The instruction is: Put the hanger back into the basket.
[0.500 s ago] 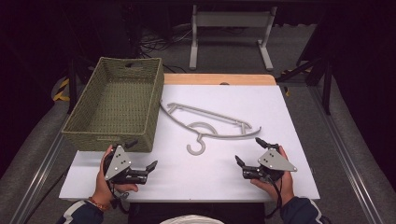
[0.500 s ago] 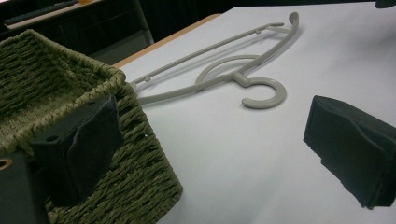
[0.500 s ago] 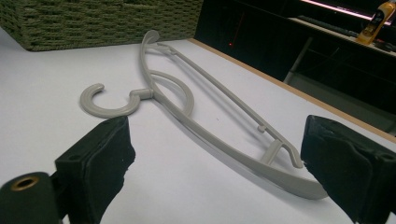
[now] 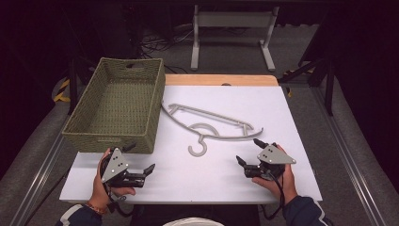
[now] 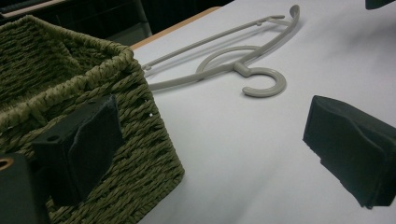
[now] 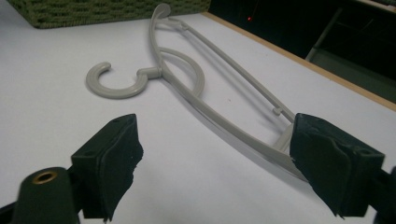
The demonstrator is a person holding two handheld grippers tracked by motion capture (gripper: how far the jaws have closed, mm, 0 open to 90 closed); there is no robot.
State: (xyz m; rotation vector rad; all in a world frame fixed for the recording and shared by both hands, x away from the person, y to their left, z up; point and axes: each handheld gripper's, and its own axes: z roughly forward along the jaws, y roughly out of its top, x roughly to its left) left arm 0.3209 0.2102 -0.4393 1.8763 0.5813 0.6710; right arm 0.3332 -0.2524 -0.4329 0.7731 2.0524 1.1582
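A grey plastic hanger (image 4: 207, 125) lies flat mid-table, its hook (image 4: 198, 147) pointing toward the person. Left of it stands an empty olive woven basket (image 4: 117, 103). My left gripper (image 4: 140, 158) is open near the basket's front corner, with nothing between its jaws. My right gripper (image 4: 248, 150) is open too, just short of the hanger's right end. The left gripper view puts the basket (image 5: 56, 79) behind the left jaw and the hanger (image 5: 224, 65) farther off. In the right gripper view the hanger (image 6: 187, 79) runs toward the right jaw, and the gripper (image 6: 224, 163) holds nothing.
The white tabletop (image 4: 226, 183) has a wooden strip (image 4: 221, 80) along its far edge. A white metal frame (image 4: 230, 28) stands on the floor behind the table. Dark floor and rails flank both sides.
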